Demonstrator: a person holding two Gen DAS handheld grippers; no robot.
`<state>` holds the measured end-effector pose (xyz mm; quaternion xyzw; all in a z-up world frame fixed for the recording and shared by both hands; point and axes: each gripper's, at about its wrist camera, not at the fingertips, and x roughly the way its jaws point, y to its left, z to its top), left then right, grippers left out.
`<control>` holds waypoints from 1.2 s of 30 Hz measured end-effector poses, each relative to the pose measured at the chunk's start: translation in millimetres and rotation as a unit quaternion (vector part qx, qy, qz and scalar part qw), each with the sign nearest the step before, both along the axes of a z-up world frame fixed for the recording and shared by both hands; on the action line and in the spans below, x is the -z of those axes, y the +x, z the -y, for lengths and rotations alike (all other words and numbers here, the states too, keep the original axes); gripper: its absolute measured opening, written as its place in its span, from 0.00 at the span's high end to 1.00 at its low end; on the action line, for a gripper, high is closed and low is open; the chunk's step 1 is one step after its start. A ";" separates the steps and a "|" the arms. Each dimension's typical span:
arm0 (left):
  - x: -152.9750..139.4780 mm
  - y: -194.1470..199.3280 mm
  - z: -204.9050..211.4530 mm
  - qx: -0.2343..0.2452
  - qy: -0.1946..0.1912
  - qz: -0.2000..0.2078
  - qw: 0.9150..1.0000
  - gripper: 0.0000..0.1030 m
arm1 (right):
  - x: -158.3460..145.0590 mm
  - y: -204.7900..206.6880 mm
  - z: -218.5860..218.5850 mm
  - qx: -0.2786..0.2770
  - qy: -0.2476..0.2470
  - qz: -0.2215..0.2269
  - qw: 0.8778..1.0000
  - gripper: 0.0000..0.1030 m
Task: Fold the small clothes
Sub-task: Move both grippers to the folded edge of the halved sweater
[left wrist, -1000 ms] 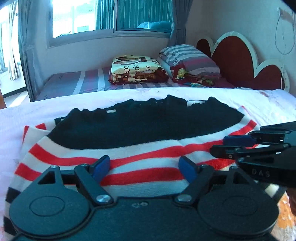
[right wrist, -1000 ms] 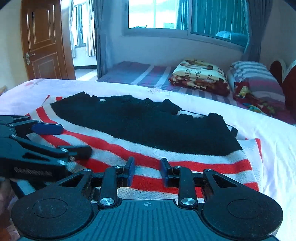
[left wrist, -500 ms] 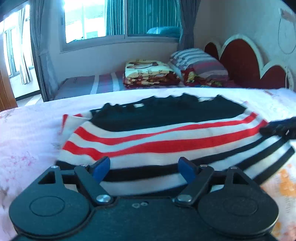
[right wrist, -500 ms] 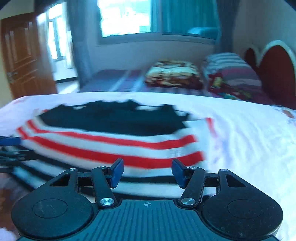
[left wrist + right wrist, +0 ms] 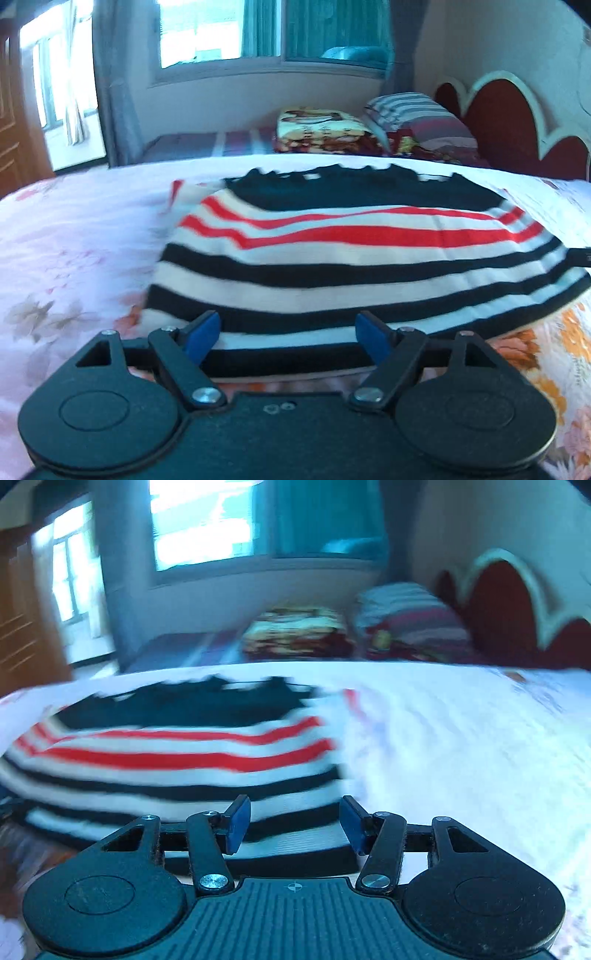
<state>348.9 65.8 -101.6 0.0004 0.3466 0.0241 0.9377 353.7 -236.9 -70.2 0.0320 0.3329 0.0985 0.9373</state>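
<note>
On the left we see a wooden door [image 5: 22,627] at the edge of the right wrist view, then a curtain [image 5: 114,92] beside the bright window [image 5: 221,33].

Our left gripper [image 5: 287,336] hangs low over the near edge of the bed [image 5: 66,251], whose floral sheet is pink and orange. Its jaws stand wide apart with nothing between the blue pads [image 5: 201,334]. Just ahead of them lies the striped sweater [image 5: 351,258], folded flat on the bed: black and white bands nearest us, red and white bands behind them, and a solid black part at the far edge.

Our right gripper [image 5: 293,823] hovers at the sweater's right end; this view is blurred. Its jaws are also apart and hold nothing, and the sweater's black near edge [image 5: 258,853] shows between and below the pads. To the right of the garment the sheet is bare and pale.

Farther back, on a second bed [image 5: 207,142] with a striped cover, sits a folded blanket [image 5: 321,127], then a striped pillow [image 5: 417,114], and at the far right a red scalloped headboard [image 5: 509,122] against the wall.
</note>
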 end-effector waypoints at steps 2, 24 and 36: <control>1.9 0.3 -3.9 -0.002 -0.006 -0.006 1.000 0.22 | 5.2 7.2 9.6 0.008 0.003 -0.026 1.000 0.58; 0.6 6.4 76.8 0.058 0.020 -0.010 0.998 0.23 | 2.6 -14.9 -60.2 -0.096 -0.009 -0.019 0.995 0.93; 7.9 -1.1 52.2 0.036 0.034 -0.013 0.999 0.18 | 26.3 -14.8 -19.1 -0.059 -0.026 -0.026 0.998 0.76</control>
